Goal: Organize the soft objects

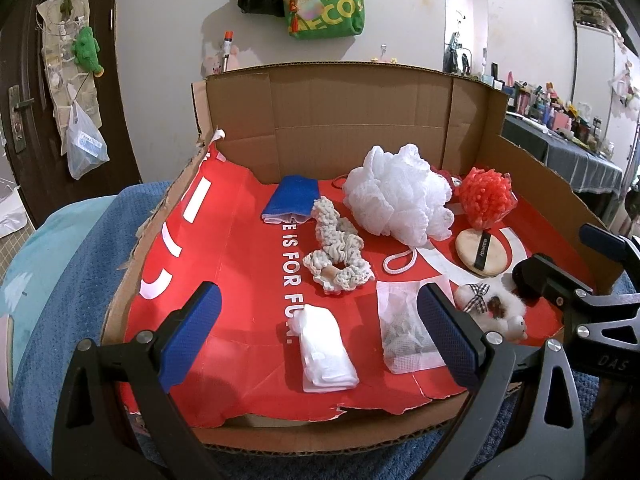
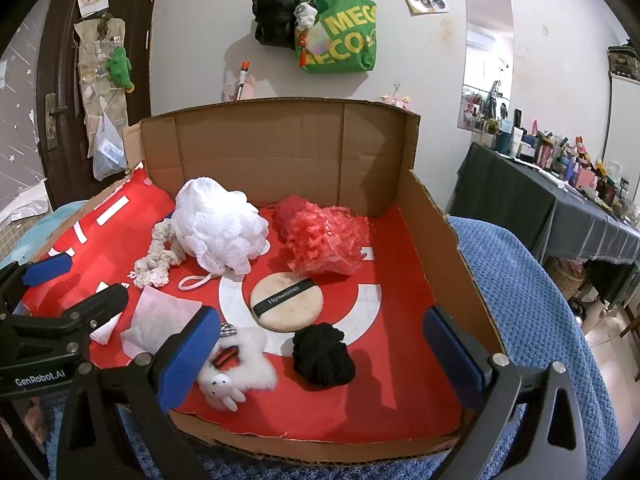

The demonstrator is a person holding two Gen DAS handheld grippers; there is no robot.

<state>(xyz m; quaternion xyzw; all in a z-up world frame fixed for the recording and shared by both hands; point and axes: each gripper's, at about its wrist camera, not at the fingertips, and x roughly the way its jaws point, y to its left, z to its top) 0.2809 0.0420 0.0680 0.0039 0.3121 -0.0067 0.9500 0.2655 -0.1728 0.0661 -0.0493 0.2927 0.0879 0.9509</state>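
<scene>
Blue cloth (image 1: 292,199) hidden in right view — behind loofah (image 2: 218,224).

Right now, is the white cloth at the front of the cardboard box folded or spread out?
Folded. The white cloth lies as a compact layered rectangle on the red liner of the cardboard box, stacked edges showing at its near end.

A lived-in home, a bedroom by the look of it — a dark wooden door (image 2: 60,92) with a hanging organiser (image 2: 94,80) and a green plush toy (image 2: 119,67), bags on wall hooks, a green tote (image 2: 340,36) among them. Photos stuck on the white wall, a mirror (image 2: 486,60), and at the right a cloth-draped table (image 2: 560,208) crowded with bottles and trinkets — blue blanket (image 2: 528,292) underneath.
</scene>
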